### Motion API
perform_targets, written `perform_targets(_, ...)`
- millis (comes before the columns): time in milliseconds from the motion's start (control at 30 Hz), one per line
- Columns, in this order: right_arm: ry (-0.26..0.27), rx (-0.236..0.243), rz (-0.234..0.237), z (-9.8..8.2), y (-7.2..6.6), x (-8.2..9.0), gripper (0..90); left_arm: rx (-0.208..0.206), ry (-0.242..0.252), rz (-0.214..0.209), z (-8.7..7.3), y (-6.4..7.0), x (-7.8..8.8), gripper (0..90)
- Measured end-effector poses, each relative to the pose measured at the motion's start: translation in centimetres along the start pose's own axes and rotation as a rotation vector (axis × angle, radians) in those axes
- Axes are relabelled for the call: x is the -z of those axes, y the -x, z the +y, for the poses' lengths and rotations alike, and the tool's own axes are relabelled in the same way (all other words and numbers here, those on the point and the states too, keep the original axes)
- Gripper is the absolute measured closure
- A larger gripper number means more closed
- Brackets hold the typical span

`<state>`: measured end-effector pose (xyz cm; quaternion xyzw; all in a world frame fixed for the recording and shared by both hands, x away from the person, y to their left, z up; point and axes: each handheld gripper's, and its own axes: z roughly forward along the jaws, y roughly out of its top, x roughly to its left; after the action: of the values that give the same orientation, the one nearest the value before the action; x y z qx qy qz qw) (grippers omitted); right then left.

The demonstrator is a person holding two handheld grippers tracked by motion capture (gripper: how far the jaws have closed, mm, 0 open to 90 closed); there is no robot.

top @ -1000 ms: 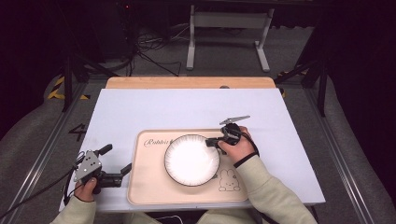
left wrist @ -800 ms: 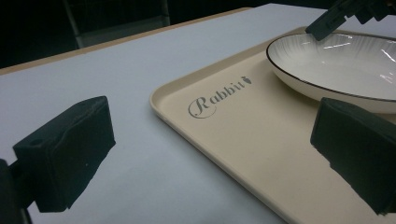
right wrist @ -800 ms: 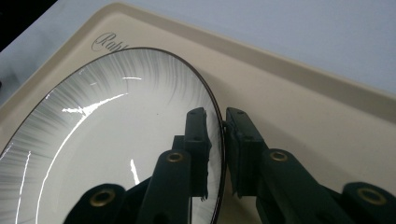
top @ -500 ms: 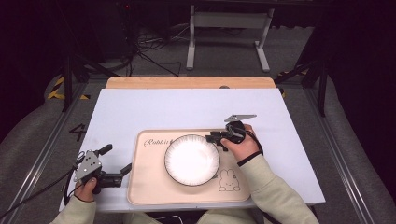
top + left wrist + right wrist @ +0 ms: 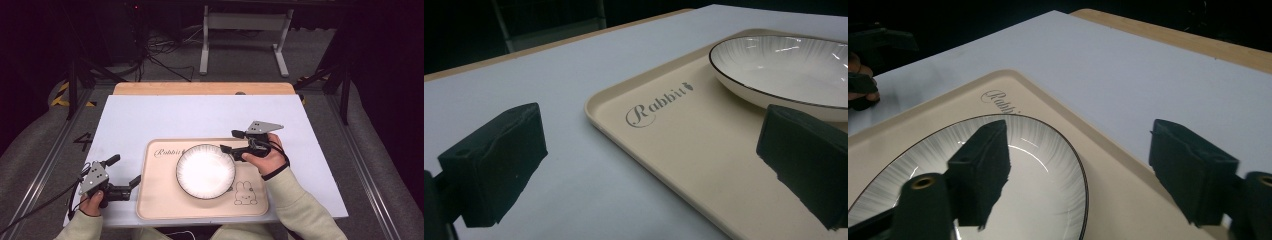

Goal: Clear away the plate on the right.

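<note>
Now the white plate [image 5: 205, 171] lies flat on the beige tray [image 5: 155, 207], a little toward the tray's far right part, its dark-edged rim clear of the tray's raised lip; the tray itself sits on the white counter [image 5: 165, 117] near the person's edge.

The right tool [image 5: 231, 141] has drawn back from the plate over the last second: a second ago its jaws stood at the plate's right rim, and they now hang just off that rim, above the tray's far right part. In the right gripper view the right tool [image 5: 1078, 170] has its jaws spread wide and holding nothing, one jaw over the plate's bowl, the other out past the tray's edge over the counter.

The left tool [image 5: 125, 175] has not moved in that time. It rests at the tray's left edge, jaws wide apart and empty; in the left gripper view one jaw stands over the counter and the other over the tray, with the tray's lip between them.

Judged from this, the plate has just been released or set in place, and the left tool looks placed to take the tray's edge.
</note>
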<state>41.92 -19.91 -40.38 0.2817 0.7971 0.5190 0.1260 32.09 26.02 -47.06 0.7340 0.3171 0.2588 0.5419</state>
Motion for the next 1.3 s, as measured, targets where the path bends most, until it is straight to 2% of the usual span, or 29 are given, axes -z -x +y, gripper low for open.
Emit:
perform_targets(167, 0.027, 0.012, 0.019, -0.1, 0.0, 0.6, 9.3, 0.002, 0.000, -0.002, 0.0, 0.0, 0.0, 0.2)
perform_targets(233, 0.043, 0.007, 0.026, -0.1, 0.0, 1.0, 6.9, 0.001, 0.000, -0.002, 0.0, 0.0, 0.0, 0.2)
perform_targets(400, 0.061, 0.037, 0.035, -0.3, 0.2, 2.3, 4.0, 0.001, 0.000, -0.001, 0.0, 0.0, 0.0, 0.2)
perform_targets(867, 0.085, 0.026, -0.048, -1.6, 1.9, 6.0, 4.0, 0.002, -0.001, -0.001, 0.0, 0.0, 0.0, 0.3)
perform_targets(1300, 0.105, 0.001, -0.090, -2.5, 3.3, 8.6, 3.2, 0.002, -0.001, 0.000, 0.0, 0.0, 0.0, 0.2)
